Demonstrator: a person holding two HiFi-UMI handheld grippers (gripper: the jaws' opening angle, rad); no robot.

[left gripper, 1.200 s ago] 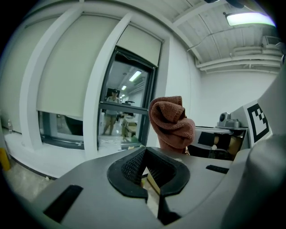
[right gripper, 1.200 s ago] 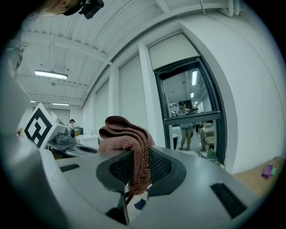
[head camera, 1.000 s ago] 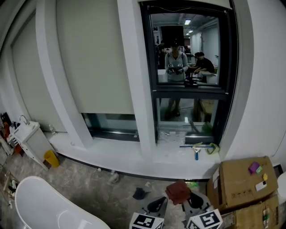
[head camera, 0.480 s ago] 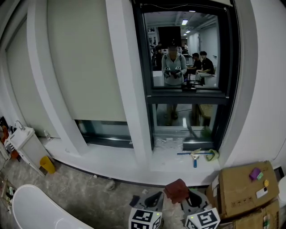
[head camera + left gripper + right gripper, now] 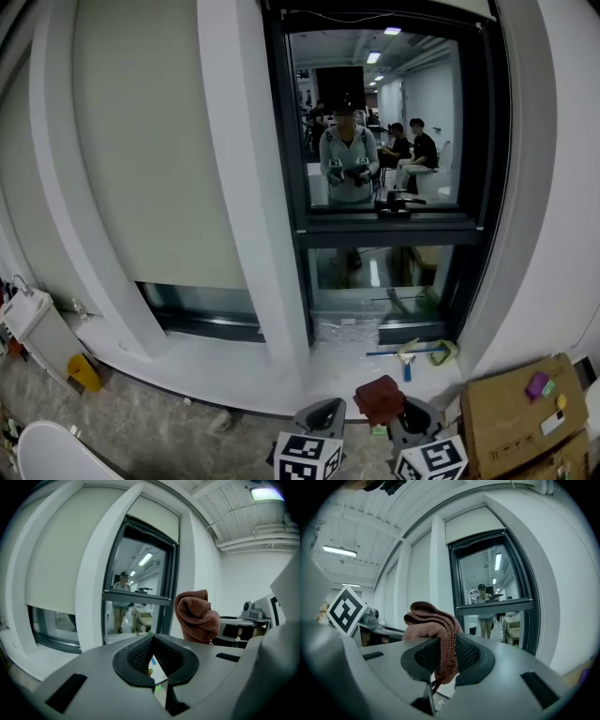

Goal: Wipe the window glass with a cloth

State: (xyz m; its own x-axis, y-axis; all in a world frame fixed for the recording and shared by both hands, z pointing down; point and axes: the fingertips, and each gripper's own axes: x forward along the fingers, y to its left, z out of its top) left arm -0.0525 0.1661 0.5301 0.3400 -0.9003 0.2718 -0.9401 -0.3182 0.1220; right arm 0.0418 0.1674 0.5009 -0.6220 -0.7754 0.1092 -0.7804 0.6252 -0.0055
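Note:
The window glass [image 5: 375,122] sits in a dark frame straight ahead, with a smaller lower pane [image 5: 380,281] beneath it; it reflects a person holding grippers. In the head view, my right gripper [image 5: 412,424] is low at the bottom edge, shut on a bunched brown cloth [image 5: 380,398]. The right gripper view shows the cloth [image 5: 429,620] pinched between the right gripper [image 5: 443,644] pads, well short of the glass [image 5: 492,578]. My left gripper [image 5: 321,417] is beside it. In its own view the left gripper [image 5: 151,641] has its jaws together on nothing, and the cloth [image 5: 197,616] shows to the right.
A blue-handled squeegee [image 5: 408,354] and a green roll [image 5: 448,352] lie on the white sill [image 5: 234,366] below the lower pane. Cardboard boxes [image 5: 520,408] stand at the right. A white tub [image 5: 37,459] and a yellow item [image 5: 82,372] are on the floor at the left.
The view has moved closer to the window, which now looks larger and more central. Both grippers and the cloth stay low at the bottom, still side by side.

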